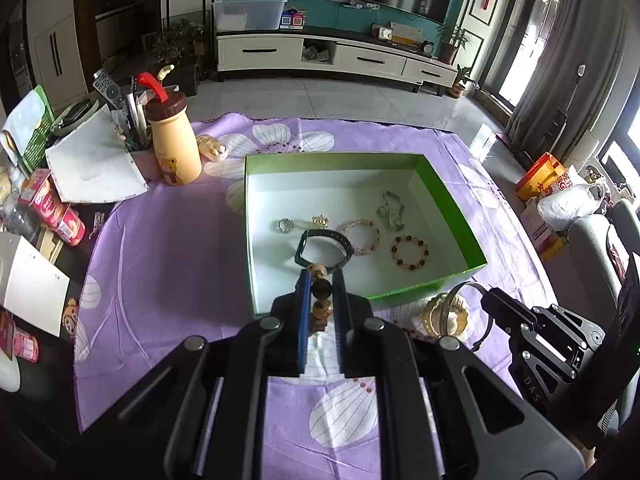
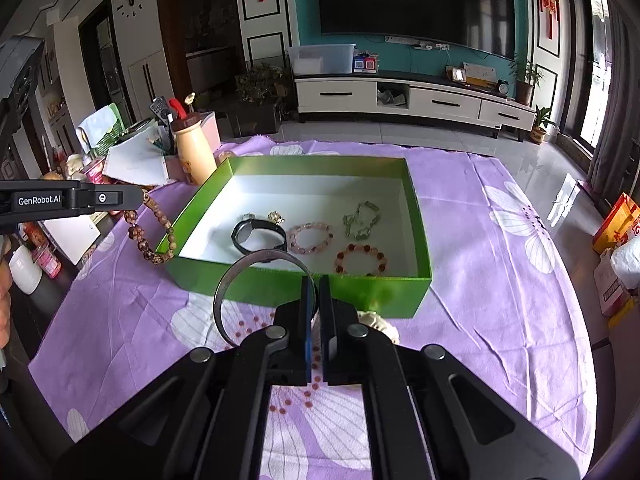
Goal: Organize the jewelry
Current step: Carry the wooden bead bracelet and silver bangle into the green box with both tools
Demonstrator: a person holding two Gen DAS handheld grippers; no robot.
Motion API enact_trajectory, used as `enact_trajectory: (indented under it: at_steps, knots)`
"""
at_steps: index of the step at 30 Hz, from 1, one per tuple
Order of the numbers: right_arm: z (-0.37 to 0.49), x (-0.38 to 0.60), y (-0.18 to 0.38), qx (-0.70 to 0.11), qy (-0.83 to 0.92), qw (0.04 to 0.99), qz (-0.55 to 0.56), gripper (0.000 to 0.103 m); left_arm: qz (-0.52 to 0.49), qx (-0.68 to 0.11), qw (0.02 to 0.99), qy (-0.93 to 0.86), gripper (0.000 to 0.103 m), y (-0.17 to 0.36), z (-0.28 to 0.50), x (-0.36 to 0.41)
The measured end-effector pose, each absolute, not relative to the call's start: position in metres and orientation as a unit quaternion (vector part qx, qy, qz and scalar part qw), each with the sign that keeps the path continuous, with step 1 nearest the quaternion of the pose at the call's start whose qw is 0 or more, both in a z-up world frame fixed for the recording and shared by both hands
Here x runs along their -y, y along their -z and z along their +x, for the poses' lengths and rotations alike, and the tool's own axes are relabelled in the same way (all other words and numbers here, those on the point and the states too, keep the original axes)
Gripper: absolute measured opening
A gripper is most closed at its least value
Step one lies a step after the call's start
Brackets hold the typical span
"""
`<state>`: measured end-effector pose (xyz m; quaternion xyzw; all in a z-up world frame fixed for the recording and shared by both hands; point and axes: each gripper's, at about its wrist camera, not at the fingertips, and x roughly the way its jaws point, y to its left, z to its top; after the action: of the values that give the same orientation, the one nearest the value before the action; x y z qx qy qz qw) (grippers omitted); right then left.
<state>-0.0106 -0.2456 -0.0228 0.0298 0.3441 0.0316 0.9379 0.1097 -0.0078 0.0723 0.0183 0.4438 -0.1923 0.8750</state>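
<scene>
A green box with a white floor sits mid-table on the purple cloth. In it lie a black watch band, a ring, a gold piece, a pink bead bracelet, a green chain and a red-amber bead bracelet. My left gripper is shut on a wooden bead bracelet, which hangs from it left of the box. My right gripper is shut on a silver bangle, held above the cloth just in front of the box's near wall.
A cream carved piece lies on the cloth near the box's front corner. A yellow bottle with a brown lid, papers, a remote and pink packets crowd the left side. The purple floral cloth shows around the box.
</scene>
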Motion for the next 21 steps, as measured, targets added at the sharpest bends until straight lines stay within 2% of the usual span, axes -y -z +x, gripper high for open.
enact_trajectory:
  at_steps: [21]
  knots:
    - [0.060, 0.265, 0.016, -0.355, -0.025, 0.934, 0.030, 0.003, 0.036, -0.459, 0.870, 0.177, 0.010, -0.068, 0.190, 0.054]
